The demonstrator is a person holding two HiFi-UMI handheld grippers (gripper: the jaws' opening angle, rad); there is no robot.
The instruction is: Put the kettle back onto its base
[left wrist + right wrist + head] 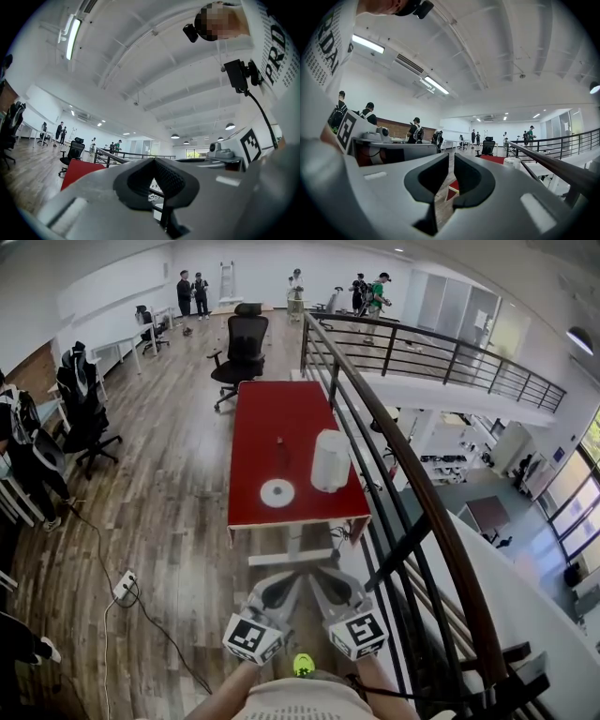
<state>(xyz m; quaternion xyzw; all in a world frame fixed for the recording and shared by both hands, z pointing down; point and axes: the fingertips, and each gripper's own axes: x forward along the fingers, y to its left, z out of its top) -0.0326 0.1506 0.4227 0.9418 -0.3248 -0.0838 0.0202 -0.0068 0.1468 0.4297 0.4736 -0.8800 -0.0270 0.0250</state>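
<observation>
In the head view the white kettle (330, 460) stands upright on the right part of a red table (281, 418). Its round white base (277, 492) lies to the kettle's left, near the table's front edge, apart from it. Both grippers are held low in front of the person, well short of the table. My left gripper (272, 592) (153, 161) has its pads touching, nothing between them. My right gripper (339, 590) (451, 160) shows a narrow slit between its pads, nothing in it. The right gripper view shows the kettle (512, 162) small and far off on the red table (492, 159).
A dark metal railing (412, 484) runs along the table's right side, with a drop to a lower floor beyond. A black office chair (246, 343) stands behind the table. A power strip (125, 587) with its cable lies on the wooden floor at left. People stand far back.
</observation>
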